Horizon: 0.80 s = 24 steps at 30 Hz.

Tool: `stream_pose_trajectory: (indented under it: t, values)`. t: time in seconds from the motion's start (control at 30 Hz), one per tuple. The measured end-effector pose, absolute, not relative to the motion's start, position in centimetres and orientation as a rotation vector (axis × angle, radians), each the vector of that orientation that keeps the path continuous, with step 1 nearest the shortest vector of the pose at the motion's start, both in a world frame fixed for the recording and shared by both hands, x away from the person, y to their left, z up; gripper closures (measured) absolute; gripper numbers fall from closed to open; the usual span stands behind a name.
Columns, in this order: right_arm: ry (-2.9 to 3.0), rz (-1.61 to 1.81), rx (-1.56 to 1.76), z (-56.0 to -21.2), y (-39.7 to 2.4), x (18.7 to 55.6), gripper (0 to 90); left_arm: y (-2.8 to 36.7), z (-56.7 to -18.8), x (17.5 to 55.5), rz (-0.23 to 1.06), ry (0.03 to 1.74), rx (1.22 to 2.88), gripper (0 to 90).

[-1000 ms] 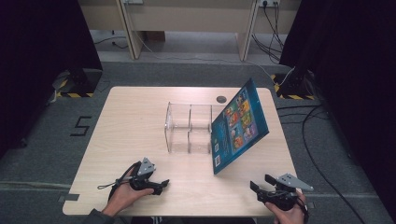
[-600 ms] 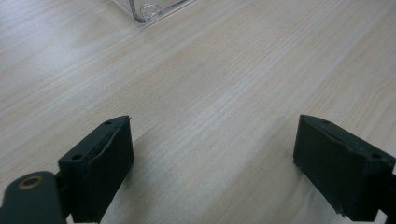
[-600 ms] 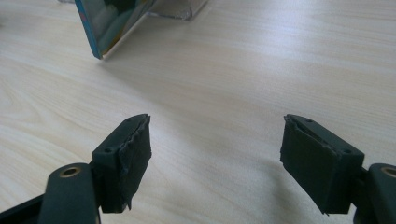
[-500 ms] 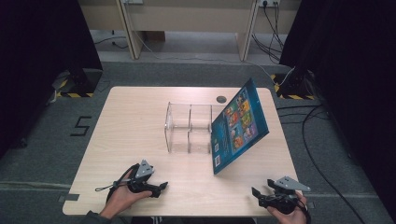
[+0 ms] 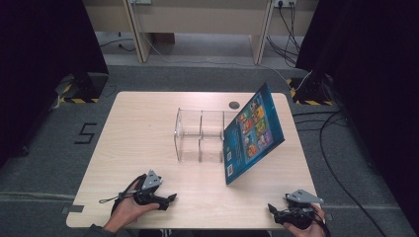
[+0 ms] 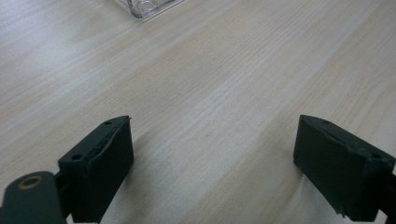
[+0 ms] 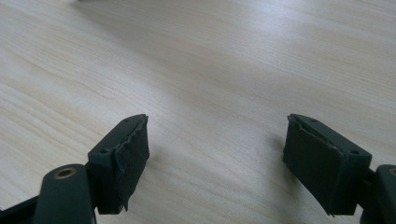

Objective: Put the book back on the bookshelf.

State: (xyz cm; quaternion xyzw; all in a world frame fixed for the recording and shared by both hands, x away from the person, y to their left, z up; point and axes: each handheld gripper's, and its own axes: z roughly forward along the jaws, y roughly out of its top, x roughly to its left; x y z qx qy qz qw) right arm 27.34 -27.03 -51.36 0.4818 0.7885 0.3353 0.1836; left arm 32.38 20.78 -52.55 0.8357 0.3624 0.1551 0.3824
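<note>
Both hands rest low at the table's (image 5: 148,123) near edge. Left gripper (image 5: 165,200) spread, empty; right gripper (image 5: 271,211) just opened wide, empty. Blue book (image 5: 252,133) leans against the clear organizer (image 5: 200,136) toward the right edge.

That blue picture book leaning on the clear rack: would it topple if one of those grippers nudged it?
Probably. The blue picture book stands tilted on its lower edge, propped against the clear rack, so a sideways push would likely slide it or drop it flat. It looks thin and rigid, so it should lift without flopping. Its glossy cover may be slippery.
</note>
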Motion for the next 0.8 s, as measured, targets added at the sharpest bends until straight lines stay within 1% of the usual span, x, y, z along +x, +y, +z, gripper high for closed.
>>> stream_pose_trajectory:
  t: [0.2,0.8]
  values:
    - [2.218,0.935,1.308,-51.74,-27.14,27.03,17.5,20.93,-52.52,32.25,0.391,0.921,2.138,11.1]
    - [2.215,0.958,1.289,-51.94,-27.3,26.91,16.7,20.93,-52.53,32.26,0.389,0.918,2.139,10.7]
